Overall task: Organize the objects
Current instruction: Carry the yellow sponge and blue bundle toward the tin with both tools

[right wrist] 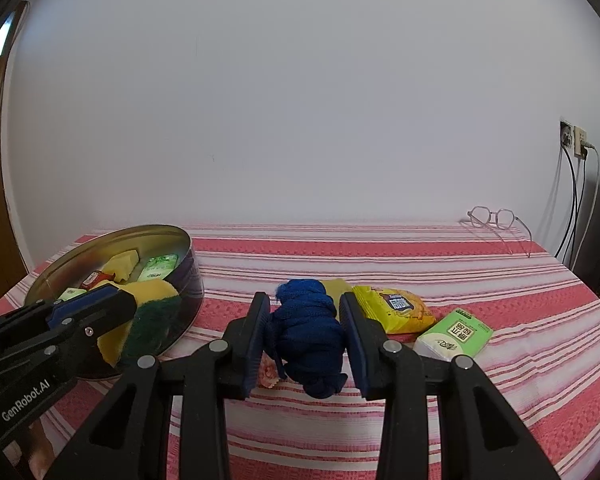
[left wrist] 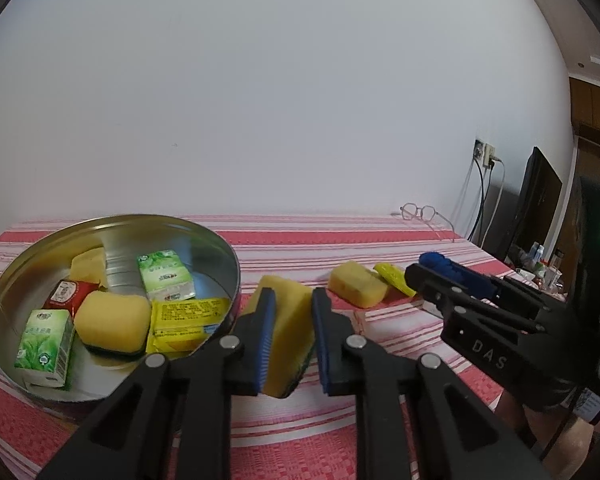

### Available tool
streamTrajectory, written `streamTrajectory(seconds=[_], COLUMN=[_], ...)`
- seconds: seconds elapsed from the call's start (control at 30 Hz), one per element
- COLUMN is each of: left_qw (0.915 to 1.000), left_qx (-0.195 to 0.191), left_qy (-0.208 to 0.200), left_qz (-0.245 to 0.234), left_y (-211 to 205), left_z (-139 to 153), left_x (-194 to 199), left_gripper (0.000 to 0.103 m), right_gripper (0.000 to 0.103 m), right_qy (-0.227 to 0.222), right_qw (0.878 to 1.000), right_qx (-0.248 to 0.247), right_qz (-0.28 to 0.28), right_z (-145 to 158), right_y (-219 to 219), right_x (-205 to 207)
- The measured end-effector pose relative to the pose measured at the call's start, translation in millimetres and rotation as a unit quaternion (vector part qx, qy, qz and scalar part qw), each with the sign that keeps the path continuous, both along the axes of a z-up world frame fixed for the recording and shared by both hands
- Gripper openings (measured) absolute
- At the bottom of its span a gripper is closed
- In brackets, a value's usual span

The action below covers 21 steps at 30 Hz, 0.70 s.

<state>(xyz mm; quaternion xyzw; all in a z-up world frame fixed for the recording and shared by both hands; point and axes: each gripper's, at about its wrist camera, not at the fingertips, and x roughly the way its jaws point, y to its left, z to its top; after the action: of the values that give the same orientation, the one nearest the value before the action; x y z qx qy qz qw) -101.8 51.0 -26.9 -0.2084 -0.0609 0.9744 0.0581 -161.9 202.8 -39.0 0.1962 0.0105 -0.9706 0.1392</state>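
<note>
My left gripper [left wrist: 290, 340] is shut on a yellow sponge with a green scouring side [left wrist: 288, 332], held just right of the round metal tin [left wrist: 220, 240]. The tin holds sponges, two green tissue packs, a red sachet and a yellow packet. In the right wrist view the same sponge [right wrist: 148, 320] hangs by the tin's wall [right wrist: 188, 272]. My right gripper [right wrist: 304, 344] is shut on a bundle of dark blue cloth [right wrist: 308, 336], lifted slightly over the striped cloth. That right gripper [left wrist: 440, 276] shows at the right of the left wrist view.
On the red and white striped tablecloth [right wrist: 420, 248] lie a yellow snack packet [right wrist: 396, 308], a green tissue pack [right wrist: 456, 334] and another yellow sponge [left wrist: 356, 284]. Eyeglasses [right wrist: 496, 220] rest at the back right by the wall, with cables and a socket [right wrist: 576, 140] beyond.
</note>
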Motion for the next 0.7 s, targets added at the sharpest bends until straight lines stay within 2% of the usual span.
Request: streamTrajectory(seconds=[0.47, 0.7], left_qw=[0.9998, 0.9994], left_qx=[0.000, 0.000], left_qy=[0.021, 0.032], left_qz=[0.005, 0.016], left_y=[-8, -24], left_z=[21, 37], left_x=[17, 23], left_gripper=[0.016, 0.015], right_gripper=[0.039, 0.039], right_qy=[0.005, 0.017], right_qw=[1.000, 0.999], right_qx=[0.000, 0.003], right_qz=[0.012, 0.030], right_z=[1, 14], right_y=[-5, -19], right_x=[0, 2])
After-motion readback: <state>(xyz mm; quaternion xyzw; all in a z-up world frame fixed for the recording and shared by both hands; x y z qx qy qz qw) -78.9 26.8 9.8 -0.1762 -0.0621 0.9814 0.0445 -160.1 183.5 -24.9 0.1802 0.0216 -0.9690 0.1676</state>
